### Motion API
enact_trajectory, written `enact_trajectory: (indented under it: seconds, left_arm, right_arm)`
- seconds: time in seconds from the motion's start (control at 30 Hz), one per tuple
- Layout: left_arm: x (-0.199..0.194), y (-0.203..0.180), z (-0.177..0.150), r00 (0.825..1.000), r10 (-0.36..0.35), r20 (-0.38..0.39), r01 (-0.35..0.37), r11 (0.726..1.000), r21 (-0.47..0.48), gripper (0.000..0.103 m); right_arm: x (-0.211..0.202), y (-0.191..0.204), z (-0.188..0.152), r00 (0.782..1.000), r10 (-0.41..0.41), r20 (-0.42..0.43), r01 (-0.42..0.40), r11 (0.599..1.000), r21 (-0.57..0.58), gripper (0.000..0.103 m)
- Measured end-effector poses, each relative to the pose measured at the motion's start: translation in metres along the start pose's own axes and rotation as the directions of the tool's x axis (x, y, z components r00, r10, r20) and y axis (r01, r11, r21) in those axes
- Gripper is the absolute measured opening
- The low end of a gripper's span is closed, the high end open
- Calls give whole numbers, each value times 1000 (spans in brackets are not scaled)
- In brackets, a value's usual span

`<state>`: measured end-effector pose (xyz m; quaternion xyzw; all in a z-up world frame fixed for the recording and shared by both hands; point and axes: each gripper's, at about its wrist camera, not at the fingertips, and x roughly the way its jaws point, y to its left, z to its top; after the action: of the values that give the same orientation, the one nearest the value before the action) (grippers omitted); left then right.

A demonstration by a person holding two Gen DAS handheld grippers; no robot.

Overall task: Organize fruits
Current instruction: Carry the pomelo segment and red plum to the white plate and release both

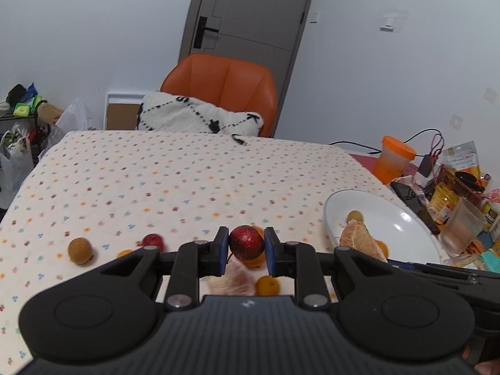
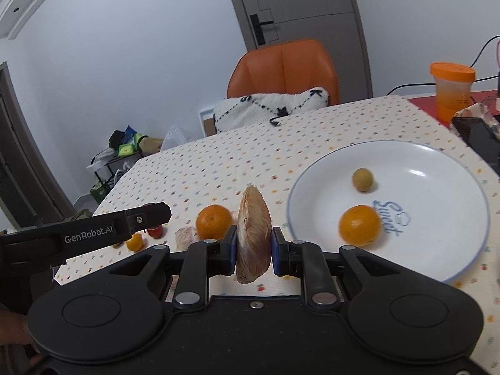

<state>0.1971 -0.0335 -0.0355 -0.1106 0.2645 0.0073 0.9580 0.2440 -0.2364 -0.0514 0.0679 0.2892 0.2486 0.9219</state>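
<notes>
Left gripper (image 1: pixel 246 245) squeezes small red fruit (image 1: pixel 246 242) between blue pads, up off dotted tablecloth (image 1: pixel 156 172). Right gripper (image 2: pixel 253 247) pinches pomelo slice (image 2: pixel 253 237) standing on edge. White plate (image 2: pixel 437 259) just right of it holds orange (image 2: pixel 359 225) and small brown fruit (image 2: pixel 362 180). Another orange (image 2: pixel 214 222) lies on cloth just left of slice.

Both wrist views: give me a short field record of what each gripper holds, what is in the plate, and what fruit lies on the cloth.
left gripper: shut on a red fruit
right gripper: shut on a pomelo segment, held on edge
plate: one orange, one small brown fruit
on the tablecloth: orange, second pomelo piece, small red, yellow and brown fruits to the left
</notes>
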Motion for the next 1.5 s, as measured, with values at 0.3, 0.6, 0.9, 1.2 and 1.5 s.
enact_trajectory:
  seconds: [0.3,0.6,0.9,1.2,1.5]
  left_arm:
    - [2,-28,1,999,-35,14,35,999,27,22]
    - [10,-57,-1,997,-73,7,73,996,55,22]
    - [23,-83,-4,994,-111,-18,112,990,80,22]
    - [39,-102,-7,991,-132,-39,135,986,96,22]
    - [59,-113,-7,989,-134,-59,140,984,108,22]
  right_arm:
    - [-16,-27,1,998,-45,39,44,998,48,20]
    - [-30,-55,-1,994,-97,58,93,992,81,20]
    - [-37,-80,-6,989,-138,60,130,984,123,20]
    - [-41,-98,-10,983,-171,60,162,976,143,20]
    - [-36,-113,-8,981,-187,57,177,972,155,20]
